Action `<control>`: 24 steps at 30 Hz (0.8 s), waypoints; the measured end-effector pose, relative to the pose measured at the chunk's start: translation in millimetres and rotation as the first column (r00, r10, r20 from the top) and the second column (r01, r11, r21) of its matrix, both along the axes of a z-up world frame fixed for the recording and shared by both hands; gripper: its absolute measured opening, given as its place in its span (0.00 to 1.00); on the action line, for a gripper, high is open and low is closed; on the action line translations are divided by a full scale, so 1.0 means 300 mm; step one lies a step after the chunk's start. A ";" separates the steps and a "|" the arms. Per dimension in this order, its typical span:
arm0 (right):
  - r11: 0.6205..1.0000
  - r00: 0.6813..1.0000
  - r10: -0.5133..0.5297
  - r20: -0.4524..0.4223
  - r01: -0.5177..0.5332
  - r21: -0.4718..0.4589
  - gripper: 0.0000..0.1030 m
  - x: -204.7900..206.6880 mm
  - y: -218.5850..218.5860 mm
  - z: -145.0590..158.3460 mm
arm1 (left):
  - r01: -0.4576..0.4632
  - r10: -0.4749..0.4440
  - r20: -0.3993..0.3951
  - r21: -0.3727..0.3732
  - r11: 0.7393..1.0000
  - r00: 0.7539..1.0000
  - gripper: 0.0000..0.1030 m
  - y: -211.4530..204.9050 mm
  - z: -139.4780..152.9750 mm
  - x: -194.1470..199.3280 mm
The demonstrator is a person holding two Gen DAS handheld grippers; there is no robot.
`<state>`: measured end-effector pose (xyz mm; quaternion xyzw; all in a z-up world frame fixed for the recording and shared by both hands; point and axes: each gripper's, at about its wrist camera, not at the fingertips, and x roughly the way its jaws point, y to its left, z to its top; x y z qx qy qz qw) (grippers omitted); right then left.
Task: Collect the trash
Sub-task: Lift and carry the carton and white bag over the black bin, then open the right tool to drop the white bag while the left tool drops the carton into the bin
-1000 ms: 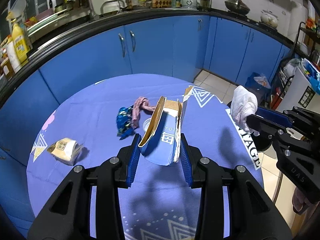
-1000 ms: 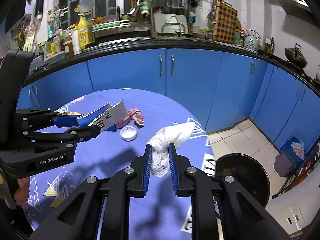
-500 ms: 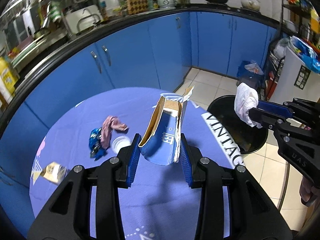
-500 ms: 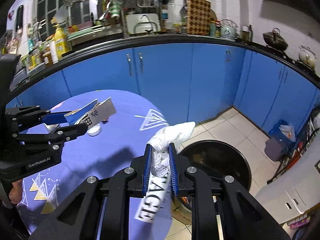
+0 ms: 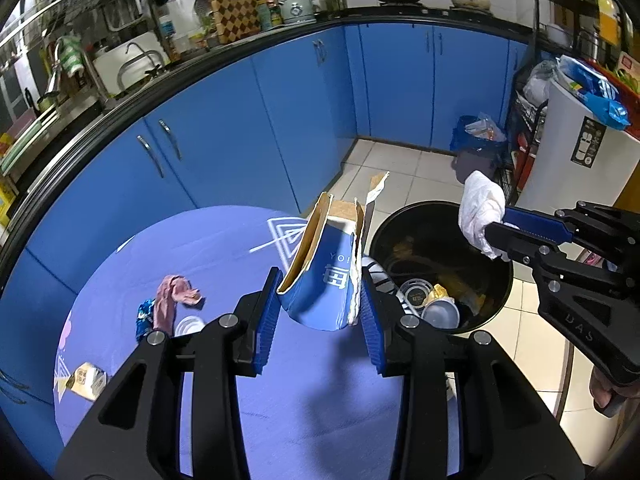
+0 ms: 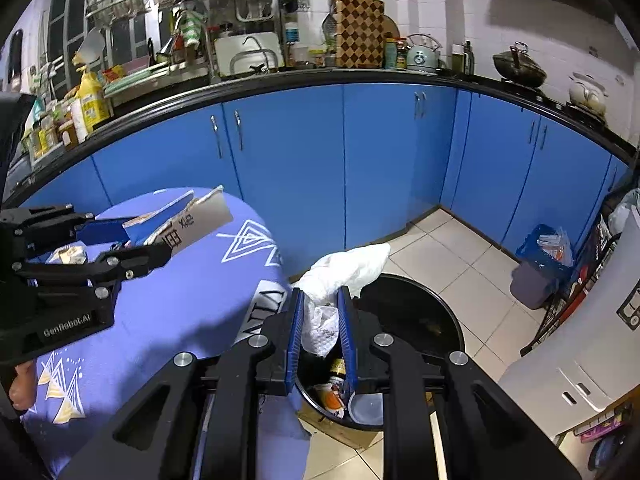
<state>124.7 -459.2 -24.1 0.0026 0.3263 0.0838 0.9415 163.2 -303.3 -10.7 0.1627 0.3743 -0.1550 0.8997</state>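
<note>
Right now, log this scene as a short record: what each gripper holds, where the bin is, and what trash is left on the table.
left gripper: shut on torn blue carton, held upright above the table edge
right gripper: shut on crumpled white tissue, over the bin opening
black bin: on the tiled floor beside the table, already holding cups and wrappers
table: round, purple cloth
trash left on table: pink scrap, blue wrapper, white lid, small packet

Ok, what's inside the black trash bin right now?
The black trash bin holds a round lid, a labeled container and wrappers. The torn carton and gripper fingers hide its near side.
</note>
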 end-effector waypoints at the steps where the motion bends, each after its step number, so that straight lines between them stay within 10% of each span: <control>1: 1.000 1.000 -0.001 0.005 0.001 0.005 0.17 0.002 -0.008 -0.001 | 0.003 -0.003 -0.001 0.001 1.000 1.000 0.38 -0.013 -0.003 0.000; 24: 0.997 0.998 -0.051 -0.037 0.053 0.051 0.25 0.130 -0.115 -0.048 | 0.037 -0.037 -0.024 0.014 0.999 0.999 0.38 -0.132 -0.043 0.062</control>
